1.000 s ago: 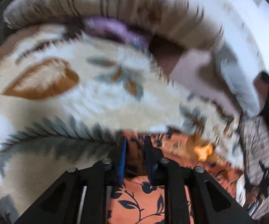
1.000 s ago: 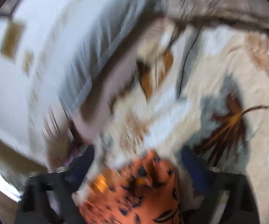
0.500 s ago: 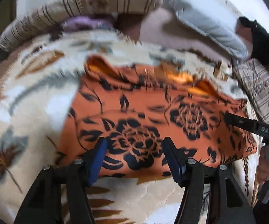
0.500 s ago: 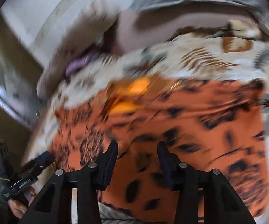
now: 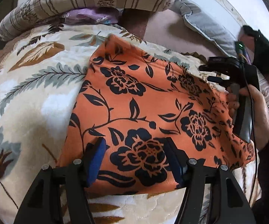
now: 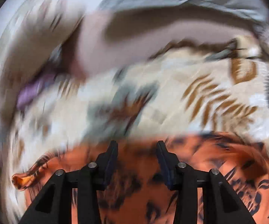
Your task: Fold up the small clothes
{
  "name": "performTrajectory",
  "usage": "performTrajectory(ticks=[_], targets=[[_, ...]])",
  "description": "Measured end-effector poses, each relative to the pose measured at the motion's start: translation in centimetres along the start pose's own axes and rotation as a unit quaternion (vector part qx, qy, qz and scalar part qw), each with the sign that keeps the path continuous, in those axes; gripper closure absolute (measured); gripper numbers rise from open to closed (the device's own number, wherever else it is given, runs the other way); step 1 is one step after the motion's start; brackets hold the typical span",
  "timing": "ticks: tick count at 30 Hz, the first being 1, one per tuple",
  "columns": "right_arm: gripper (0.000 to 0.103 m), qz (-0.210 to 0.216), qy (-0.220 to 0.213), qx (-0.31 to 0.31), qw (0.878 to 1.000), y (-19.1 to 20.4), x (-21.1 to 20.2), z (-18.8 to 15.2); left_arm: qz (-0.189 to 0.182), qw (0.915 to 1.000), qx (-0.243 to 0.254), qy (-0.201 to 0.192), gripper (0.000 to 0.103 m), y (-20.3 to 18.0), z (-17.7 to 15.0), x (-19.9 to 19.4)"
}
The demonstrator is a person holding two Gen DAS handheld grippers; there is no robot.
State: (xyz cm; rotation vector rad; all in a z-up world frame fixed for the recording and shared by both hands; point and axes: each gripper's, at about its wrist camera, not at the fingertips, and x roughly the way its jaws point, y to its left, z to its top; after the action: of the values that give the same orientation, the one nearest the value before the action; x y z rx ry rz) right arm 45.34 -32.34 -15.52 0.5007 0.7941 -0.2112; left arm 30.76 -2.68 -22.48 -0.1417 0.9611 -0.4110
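An orange garment with a black flower print lies spread and folded flat on a cream blanket with a leaf pattern. My left gripper is open and empty, its blue-padded fingers over the garment's near edge. My right gripper is open and empty above the garment; that view is blurred by motion. The right gripper and the hand holding it also show in the left wrist view, at the garment's far right edge.
A striped rolled quilt lies along the far side, with a purple cloth under it. A grey pillow and a brownish sheet are at the back right. A white wall stands behind.
Both grippers let go of the orange garment and drew back. The garment now lies flat on the blanket. The right gripper has swung toward the garment's far edge.
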Motion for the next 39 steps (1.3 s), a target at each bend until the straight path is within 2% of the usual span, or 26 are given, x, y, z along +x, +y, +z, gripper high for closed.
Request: performTrajectory(ticks=[2,4,7,10,14,16,18,20,22,23,25,26,29,32,33,35,37,38,39], targets=[[0.055,0.019,-0.004,-0.007,1.0,-0.2,-1.4,-0.3,-0.006,0.9998,-0.018,-0.003,0.038,0.6,0.4,-0.3],[0.055,0.029,0.011,-0.039,0.999,0.7,-2.3,-1.5,-0.003,0.9993,-0.036,-0.011,0.038,1.2,0.7,-0.8],[0.055,0.051,0.042,-0.081,0.995,3.0,-3.2,-4.3,0.018,0.9991,-0.03,-0.026,0.038,1.3,0.9,-1.5],[0.055,0.053,0.054,-0.087,0.993,3.3,-4.2,-6.6,0.045,0.9981,-0.008,-0.042,0.038,1.5,0.9,-2.2],[0.055,0.032,0.055,-0.073,0.995,-0.2,-6.6,-9.3,0.067,0.9971,0.013,-0.035,0.034,1.7,0.6,-2.0],[0.055,0.017,0.061,-0.062,0.996,-2.6,-7.4,-10.1,0.091,0.9955,0.025,-0.005,0.03,1.5,0.2,-0.7],[0.055,-0.01,0.071,-0.042,0.997,-5.9,-7.9,-11.2,0.106,0.9935,0.032,0.026,0.03,1.5,-0.4,0.9],[0.055,0.029,0.087,-0.008,0.996,-9.2,-8.7,-12.2,0.109,0.9933,0.035,0.014,0.029,1.5,-0.4,0.6],[0.055,0.041,0.086,0.011,0.995,-10.5,-10.4,-12.4,0.103,0.9942,0.028,0.01,0.029,1.8,-0.2,0.1],[0.053,0.055,0.072,0.021,0.996,-11.2,-12.0,-12.4,0.098,0.9951,0.017,0.005,0.029,2.1,-0.3,-0.4],[0.039,0.09,0.047,0.041,0.994,-12.6,-14.8,-12.9,0.079,0.9968,-0.011,0.001,0.029,3.1,-0.6,-1.7],[0.037,0.105,0.046,0.052,0.992,-13.1,-15.5,-13.3,0.068,0.9974,-0.024,0.003,0.029,3.5,-1.0,-2.2],[0.035,0.163,0.078,0.093,0.979,-14.9,-16.8,-15.2,0.01,0.9977,-0.065,0.015,0.029,3.9,-2.3,-3.6],[0.035,0.194,0.111,0.132,0.966,-16.6,-16.5,-17.7,-0.019,0.9976,-0.065,0.01,0.029,3.0,-3.9,-4.8],[0.035,0.204,0.119,0.151,0.96,-17.4,-16.1,-18.6,-0.047,0.9962,-0.073,0.008,0.029,2.8,-4.6,-5.2],[0.034,0.216,0.127,0.188,0.95,-18.8,-15.3,-19.6,-0.122,0.9856,-0.117,0.003,0.029,2.7,-6.1,-5.7],[0.032,0.229,0.129,0.217,0.94,-19.7,-14.6,-20.1,-0.176,0.9739,-0.143,0.002,0.027,2.0,-6.9,-5.6],[0.032,0.238,0.127,0.234,0.934,-20.2,-14.2,-20.2,-0.197,0.9694,-0.146,0.004,0.023,1.4,-7.2,-5.2],[0.029,0.241,0.129,0.249,0.929,-20.7,-13.7,-20.3,-0.202,0.9686,-0.145,0.005,0.022,0.9,-7.2,-4.9]])
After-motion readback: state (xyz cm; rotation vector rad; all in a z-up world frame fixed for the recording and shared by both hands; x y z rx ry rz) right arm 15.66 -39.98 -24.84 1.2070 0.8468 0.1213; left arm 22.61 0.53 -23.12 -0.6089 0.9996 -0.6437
